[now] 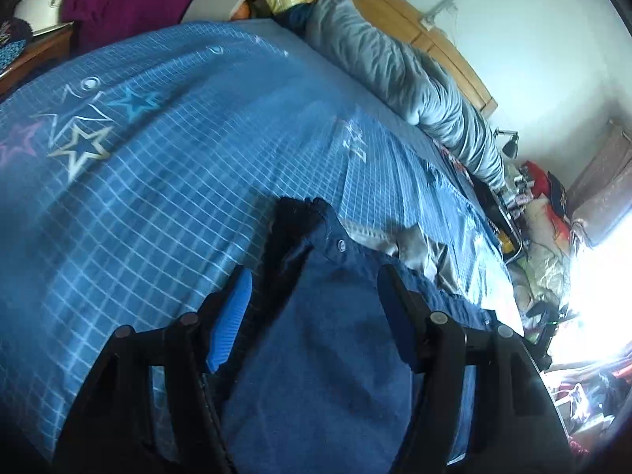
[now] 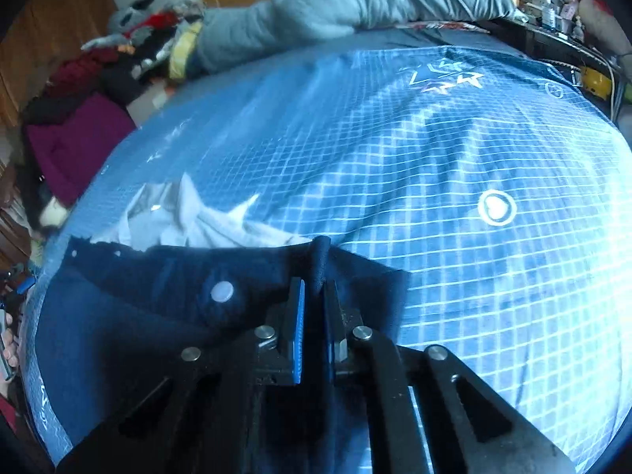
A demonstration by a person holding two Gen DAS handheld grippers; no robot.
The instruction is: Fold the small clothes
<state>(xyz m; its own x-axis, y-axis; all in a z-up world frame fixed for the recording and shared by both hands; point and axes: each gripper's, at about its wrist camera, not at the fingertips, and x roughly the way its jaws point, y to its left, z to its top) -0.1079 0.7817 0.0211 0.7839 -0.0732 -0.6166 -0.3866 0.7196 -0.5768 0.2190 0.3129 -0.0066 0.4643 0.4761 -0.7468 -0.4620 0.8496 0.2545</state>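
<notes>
Tongs, right [image 2: 315,304]: closed on a pinched fold of the navy garment [image 2: 166,276], judged to be held for folding over. Tongs, left [image 1: 316,288]: open, straddling the same navy garment [image 1: 316,355] without pressing it. Bed [image 1: 197,177]: blue checked cover on which the garment is spread flat. Pale garment [image 2: 189,213]: set just beyond, awaiting folding. Writing: none legible.

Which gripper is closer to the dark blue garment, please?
Right. The right gripper is shut on a fold of the dark blue garment; the left gripper is open with that garment between its fingers, ungripped.
</notes>
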